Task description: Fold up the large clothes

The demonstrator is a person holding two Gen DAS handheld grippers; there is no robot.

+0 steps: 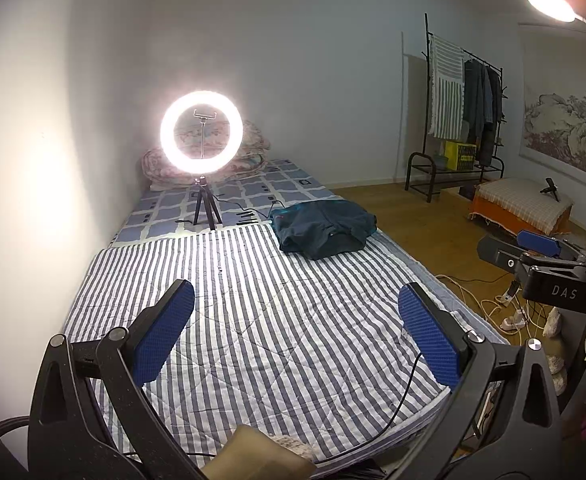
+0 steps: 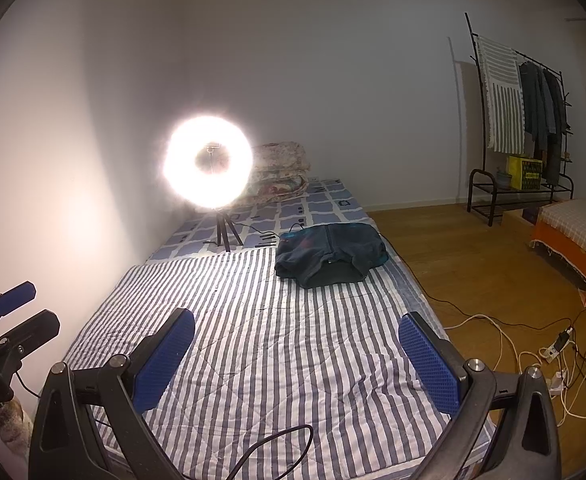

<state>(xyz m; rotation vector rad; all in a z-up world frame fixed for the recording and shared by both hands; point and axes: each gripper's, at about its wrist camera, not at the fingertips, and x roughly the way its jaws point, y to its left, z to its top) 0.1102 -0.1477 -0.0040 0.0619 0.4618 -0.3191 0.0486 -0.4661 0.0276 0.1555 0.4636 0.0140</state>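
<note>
Left wrist view alone shows ceiling lamp. Folded dark garment lies on striped quilt, right of ring light, well ahead of left gripper and right gripper, both spread wide, empty.

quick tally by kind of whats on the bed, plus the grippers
Dark blue garment: 1
Ring light on tripod: 1
Folded floral quilt: 1
Striped cover: 1
Grippers: 2, left gripper and right gripper, both open and holding nothing
Total: 6
</note>
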